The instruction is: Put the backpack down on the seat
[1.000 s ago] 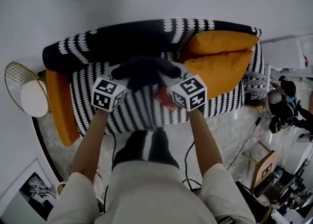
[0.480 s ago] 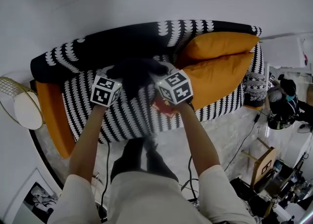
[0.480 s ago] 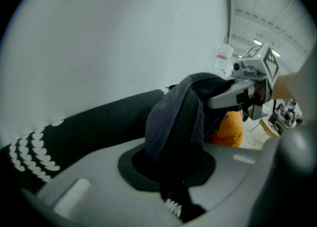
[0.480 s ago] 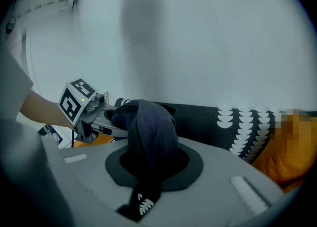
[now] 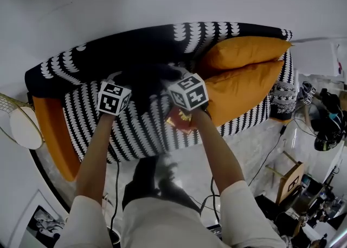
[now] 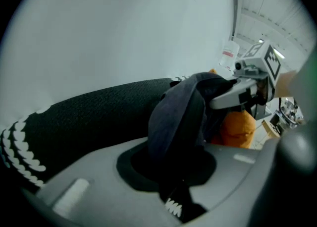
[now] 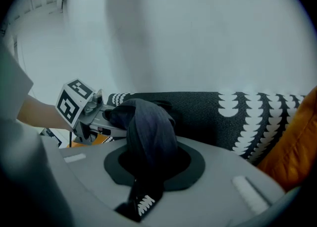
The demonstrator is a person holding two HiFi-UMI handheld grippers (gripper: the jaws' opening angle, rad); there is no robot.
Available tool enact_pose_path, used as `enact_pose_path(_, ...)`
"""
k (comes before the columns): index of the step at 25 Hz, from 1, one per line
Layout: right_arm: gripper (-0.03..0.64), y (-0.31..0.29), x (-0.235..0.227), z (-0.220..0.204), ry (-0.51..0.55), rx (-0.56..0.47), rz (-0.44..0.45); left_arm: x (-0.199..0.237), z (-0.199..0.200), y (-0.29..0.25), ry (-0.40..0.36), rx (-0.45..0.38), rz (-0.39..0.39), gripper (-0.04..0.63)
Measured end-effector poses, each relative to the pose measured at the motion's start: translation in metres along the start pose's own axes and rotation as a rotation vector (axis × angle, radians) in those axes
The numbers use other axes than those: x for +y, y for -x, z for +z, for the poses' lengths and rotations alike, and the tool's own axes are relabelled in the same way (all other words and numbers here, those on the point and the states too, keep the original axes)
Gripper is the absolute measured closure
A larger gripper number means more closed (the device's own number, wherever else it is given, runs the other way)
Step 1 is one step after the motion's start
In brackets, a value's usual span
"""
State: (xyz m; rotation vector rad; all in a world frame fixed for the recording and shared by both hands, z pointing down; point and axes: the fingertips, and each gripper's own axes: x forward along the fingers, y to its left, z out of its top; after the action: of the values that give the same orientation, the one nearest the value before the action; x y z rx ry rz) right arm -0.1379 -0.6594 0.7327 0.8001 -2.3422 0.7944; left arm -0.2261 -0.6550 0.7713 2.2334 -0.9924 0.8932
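Backpack (image 5: 145, 82) (dark) hangs mid-frame over the striped sofa (image 5: 135, 133). Left hand-held gripper (image 6: 171, 164) pinches its fabric. Right hand-held gripper (image 7: 148, 164), jaws just loosening, does too.

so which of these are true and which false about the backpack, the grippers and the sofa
1. The left gripper and the right gripper both grip the dark backpack. True.
2. The cushions on the sofa are blue. False: the two cushions are orange.
3. The sofa has a black and white patterned cover. True.
4. The right gripper's jaws have nothing between them. False: backpack fabric runs between them, and they have just been opening a little.
5. The backpack lies on the floor. False: it is over the sofa seat, in front of the backrest. Whether it already rests on the seat cannot be told.
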Motion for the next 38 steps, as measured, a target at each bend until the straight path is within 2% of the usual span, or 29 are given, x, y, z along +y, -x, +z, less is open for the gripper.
enact_pose_path(5,0.447,-0.007,-0.030,0.003,-0.093,-0.016,-0.059,0.012,0.007,-0.018,0.017,-0.001,0.024,0.491)
enact_pose_path(6,0.405,-0.007,-0.034,0.002,-0.098,-0.021,-0.073,0.013,0.006,-0.022,0.020,0.004,0.012,0.455)
enact_pose_path(7,0.370,-0.006,-0.038,0.000,-0.101,-0.026,-0.089,0.012,0.003,-0.027,0.023,0.013,-0.006,0.374)
enact_pose_path(8,0.347,-0.005,-0.042,-0.002,-0.108,-0.033,-0.105,0.012,0.000,-0.031,0.025,0.024,-0.022,0.322)
enact_pose_path(9,0.321,-0.002,-0.045,-0.006,-0.119,-0.041,-0.119,0.011,-0.004,-0.034,0.026,0.036,-0.027,0.314)
enact_pose_path(11,0.268,0.004,-0.046,-0.014,-0.146,-0.059,-0.127,0.013,-0.011,-0.034,0.029,0.046,-0.007,0.251)
enact_pose_path(14,0.252,0.019,-0.047,-0.025,-0.159,-0.067,-0.138,0.019,-0.022,-0.025,0.065,0.044,0.054,0.151)
enact_pose_path(15,0.249,0.026,-0.047,-0.027,-0.160,-0.071,-0.144,0.021,-0.028,-0.021,0.077,0.047,0.071,0.139)
enact_pose_path(21,0.241,0.059,-0.025,-0.045,-0.113,-0.070,-0.127,0.010,-0.057,0.015,0.133,0.049,0.097,0.133)
enact_pose_path(26,0.238,0.093,0.007,-0.064,-0.104,-0.104,-0.121,-0.019,-0.067,0.056,0.187,-0.004,0.123,0.133)
enact_pose_path(32,0.238,0.177,0.043,-0.108,-0.118,-0.159,-0.199,-0.097,-0.094,0.121,0.223,-0.084,0.114,0.161)
enact_pose_path(35,0.239,0.231,0.062,-0.140,-0.085,-0.145,-0.280,-0.147,-0.110,0.144,0.238,-0.105,0.075,0.202)
enact_pose_path(38,0.264,0.277,0.085,-0.168,-0.100,-0.151,-0.315,-0.192,-0.121,0.169,0.249,-0.142,0.044,0.236)
